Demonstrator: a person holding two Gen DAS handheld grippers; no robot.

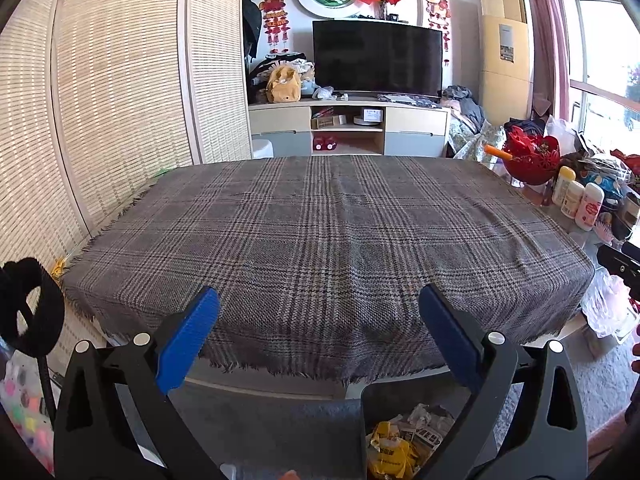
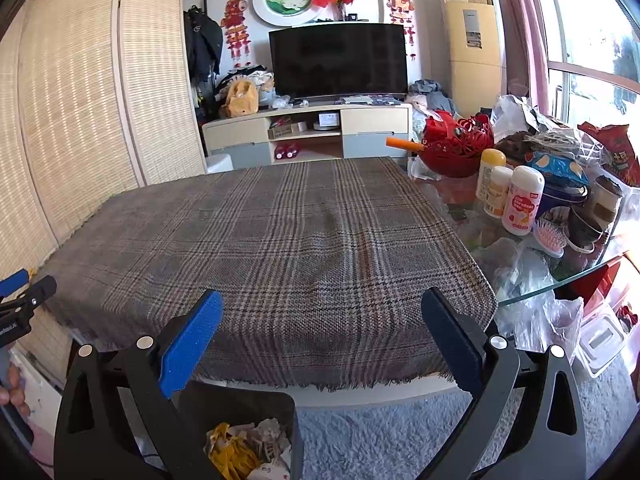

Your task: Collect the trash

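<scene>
Both the left claw point(image 1: 319, 312) and right claw point(image 2: 322, 316) gape wide, empty. The crumpled wrappers point(image 2: 244, 446) in the near bin point(image 2: 280, 400) look light and soft. Pinch a raised fold.

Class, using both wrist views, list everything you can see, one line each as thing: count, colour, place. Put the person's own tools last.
plaid cloth: one, grey-brown, covering the table.
trash bin: one, dark, on the floor below the table's near edge.
crumpled wrappers: several, yellow and white, inside the bin.
glass tabletop: one, clear, right of the cloth.
bottles: three, white and yellow, on the glass.
red basket: one, behind the bottles.
hairbrush: one, pink, on the glass.
television: one, black, on the far cabinet.
folding screen: one, beige, left.
left tongs: open, blue pads, above the bin.
right tongs: open, blue pads, above the bin.
</scene>
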